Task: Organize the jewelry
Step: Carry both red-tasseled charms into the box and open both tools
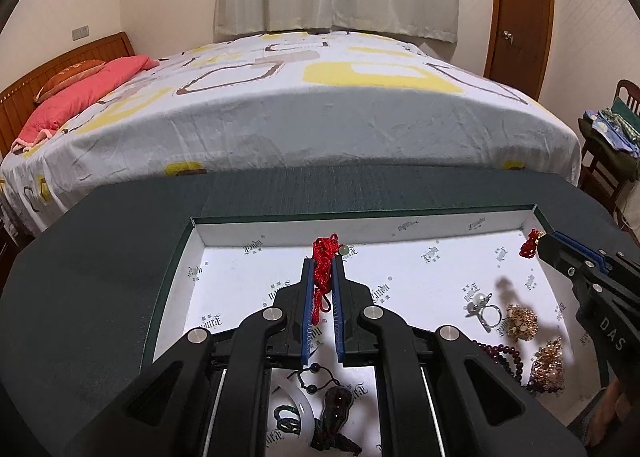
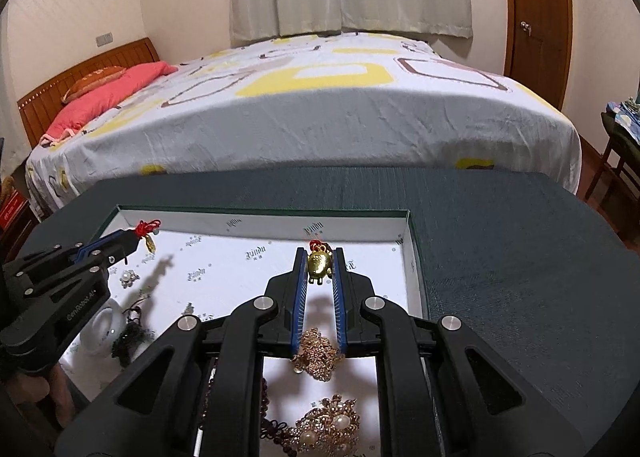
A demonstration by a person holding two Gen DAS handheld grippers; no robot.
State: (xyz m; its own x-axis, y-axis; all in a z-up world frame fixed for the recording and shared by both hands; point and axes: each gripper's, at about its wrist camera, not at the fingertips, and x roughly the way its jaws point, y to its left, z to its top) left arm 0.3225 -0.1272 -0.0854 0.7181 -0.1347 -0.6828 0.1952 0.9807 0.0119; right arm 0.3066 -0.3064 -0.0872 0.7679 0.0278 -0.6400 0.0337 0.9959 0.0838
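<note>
A shallow white-lined box (image 1: 360, 231) sits on a dark green table. My left gripper (image 1: 323, 263) is shut on a red cord necklace (image 1: 322, 271) with a small green bead, held above the box floor. It shows at the left of the right wrist view (image 2: 138, 239). My right gripper (image 2: 319, 257) is shut on a gold charm (image 2: 319, 265) with a red knot, held above the box's right side. It shows at the right of the left wrist view (image 1: 538, 245). Gold brooches (image 2: 320, 353), a pearl ring (image 1: 486, 311) and dark beads (image 1: 500, 353) lie in the box.
A white bangle (image 2: 106, 327) and dark corded pendants (image 1: 334, 409) lie in the box's near left part. The dark green table (image 2: 520, 257) extends right of the box. A bed (image 1: 320, 117) stands behind the table, a chair with clothes (image 1: 612, 137) at the right.
</note>
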